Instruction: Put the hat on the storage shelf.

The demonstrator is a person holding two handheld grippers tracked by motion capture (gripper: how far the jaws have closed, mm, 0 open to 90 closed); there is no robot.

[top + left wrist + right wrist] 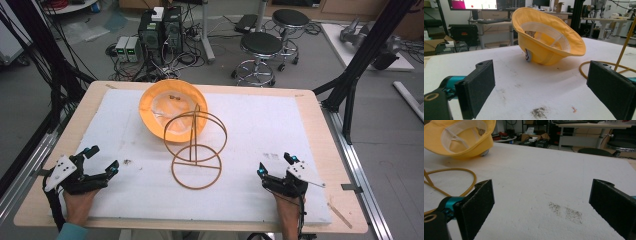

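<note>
Yellow bucket hat (pixel 172 107) sat upside down at upper centre of the high view, brim up, pale lining and a small label showing inside. It rested on the white foam sheet (pixel 280 130) covering the wooden counter (pixel 320 107). Hat leaned against / overlapped the wire stand (pixel 196 150) in that view; couldn't tell if they actually touched. Stand was tan wire: flat ring at the base on the sheet, a thin post rising, a larger ring up top, centre of frame.

Left tongs (pixel 102 161) at lower left, held in a hand (pixel 77 205), jaws spread wide, nothing between them. In the left gripper view the hat (pixel 546 37) was ahead at upper centre, well apart from the jaws, part of the stand's base ring (pixel 586 65) at right, a dark smudge (pixel 539 112) on the sheet at bottom centre.

Right tongs (pixel 275 166) at lower right, also wide, holding nothing. Right gripper view had the hat (pixel 461 137) at upper left, wire ring (pixel 472 176) at left, grey smudge (pixel 566 212) between the jaws on the sheet.

Two stools (pixel 262 47) and computer boxes (pixel 160 30) stood on the floor beyond the counter
</note>
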